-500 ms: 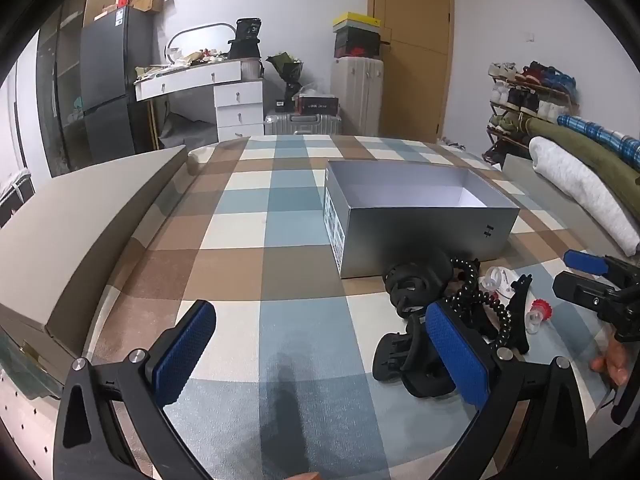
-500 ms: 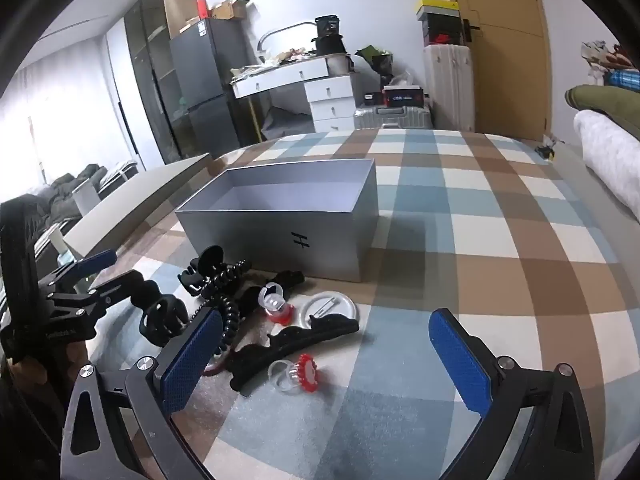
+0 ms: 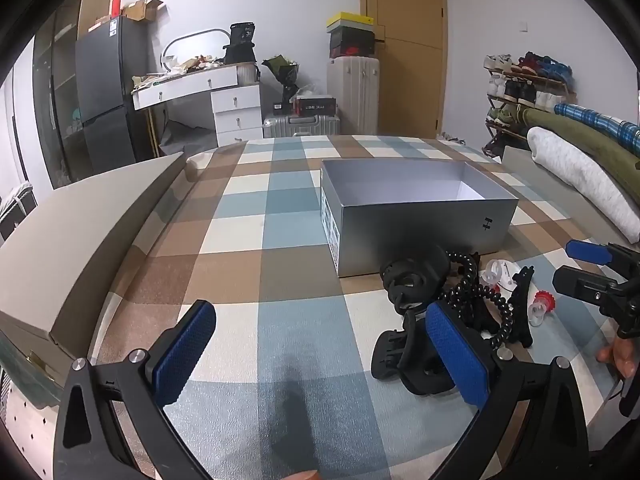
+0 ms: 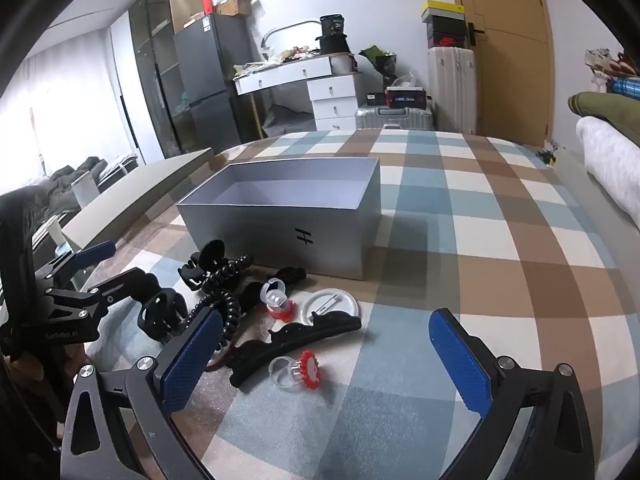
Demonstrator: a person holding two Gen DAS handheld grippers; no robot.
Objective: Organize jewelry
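Almost nothing had changed over the last half second: both views matched the earlier ones, so sorting had not begun. The left tongs (image 3: pixel 320 360) and right tongs (image 4: pixel 326 364) stayed spread wide, pinching nothing, hovering over the checked bed cover (image 4: pixel 500 240). The jewelry pile, with its black claw clip (image 3: pixel 404 358), coiled black hair tie (image 4: pixel 224 292) and red-topped ring (image 4: pixel 298 370), lay untouched just before the open grey box (image 4: pixel 288 220), mid-bed.

walls: grey | door (image 3: pixel 404 48): wooden | desk (image 3: pixel 192 84): white, cluttered | fridge (image 3: pixel 106 92): dark | shoe rack (image 3: pixel 520 92): right
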